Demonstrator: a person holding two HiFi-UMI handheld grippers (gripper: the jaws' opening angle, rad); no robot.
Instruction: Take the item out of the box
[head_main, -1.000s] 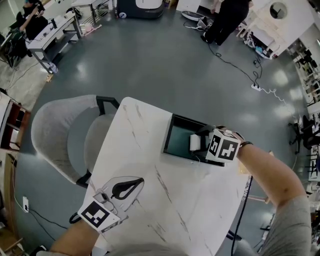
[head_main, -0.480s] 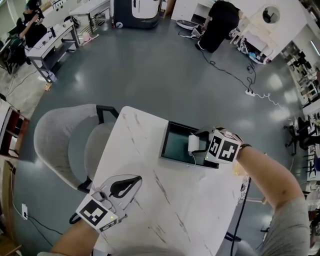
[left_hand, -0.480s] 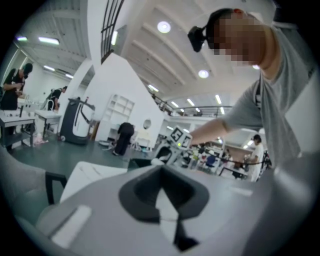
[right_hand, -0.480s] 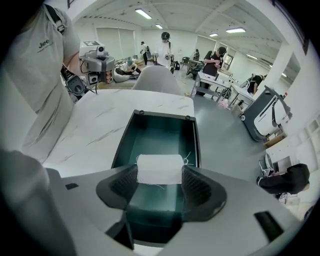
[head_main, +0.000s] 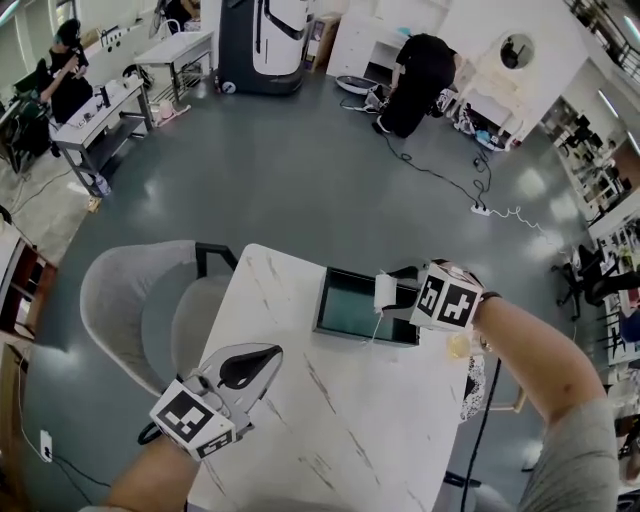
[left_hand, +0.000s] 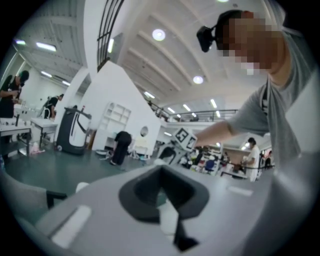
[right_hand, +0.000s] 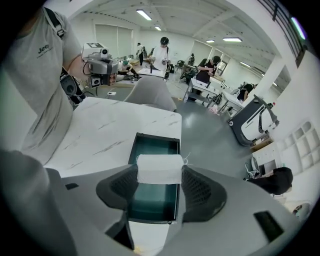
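A dark green open box (head_main: 352, 305) lies at the far side of the white marble table (head_main: 340, 420). My right gripper (head_main: 392, 291) hovers over the box's right end, shut on a small white folded cloth item (head_main: 383, 290). The right gripper view has the white item (right_hand: 159, 168) squeezed between the two black pads (right_hand: 200, 187), hanging above the box (right_hand: 154, 202), whose inside looks bare. A thin thread trails from the item. My left gripper (head_main: 272, 352) rests at the table's near left edge, shut with nothing in it; the left gripper view gives its tips (left_hand: 161, 170) pointing toward the box.
A grey upholstered chair (head_main: 140, 300) stands against the table's left side. A small yellowish object (head_main: 458, 346) lies on the table under my right forearm. Cables (head_main: 500, 215) and people at desks occupy the floor farther off.
My right gripper has lifted the white item from inside the box to above its right end. The left gripper has barely moved.
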